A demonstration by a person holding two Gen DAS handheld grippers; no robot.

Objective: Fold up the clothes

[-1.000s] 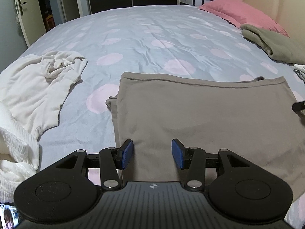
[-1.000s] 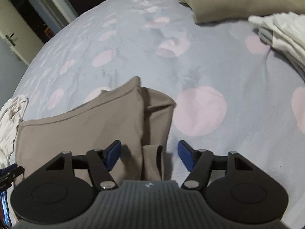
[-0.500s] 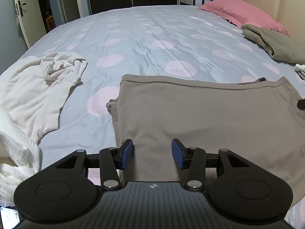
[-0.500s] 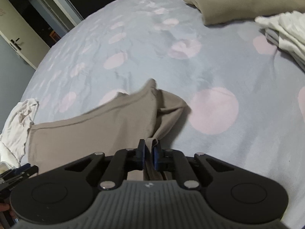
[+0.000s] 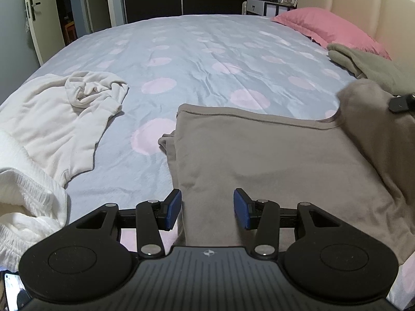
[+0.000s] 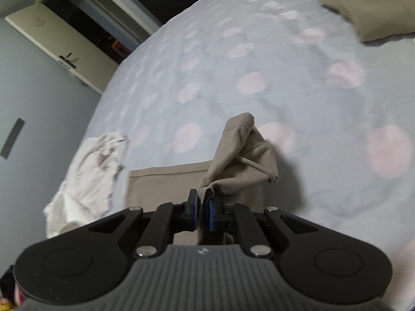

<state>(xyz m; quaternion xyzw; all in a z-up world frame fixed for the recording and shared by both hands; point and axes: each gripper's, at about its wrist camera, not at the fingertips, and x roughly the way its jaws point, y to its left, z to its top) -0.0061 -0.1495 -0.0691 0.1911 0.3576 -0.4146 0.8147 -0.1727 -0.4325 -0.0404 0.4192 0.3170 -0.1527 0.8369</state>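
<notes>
Right between the pads of the right gripper [image 6: 201, 208], pressed together, sits a pinch of the taupe garment [image 5: 272, 160]; the cloth rises from that pinch into a lifted, peaked flap ahead of the fingers, so the hold looks meant to carry this end over the rest as a fold. Beyond the flap lies the spotted bedsheet [image 6: 259, 51], with a white garment [image 6: 90, 165] off to the left of the fingers and an olive folded pile [image 6: 368, 5] far ahead to the right.

Spread wide and gripping nothing, the left gripper [image 5: 207, 208] hangs over the garment's near edge, cloth showing between and under its fingers, probably ready to pin or take that edge while the other end travels. Ahead of it the garment lies flat; a pink pillow [image 5: 326, 26] rests far ahead to the right.
</notes>
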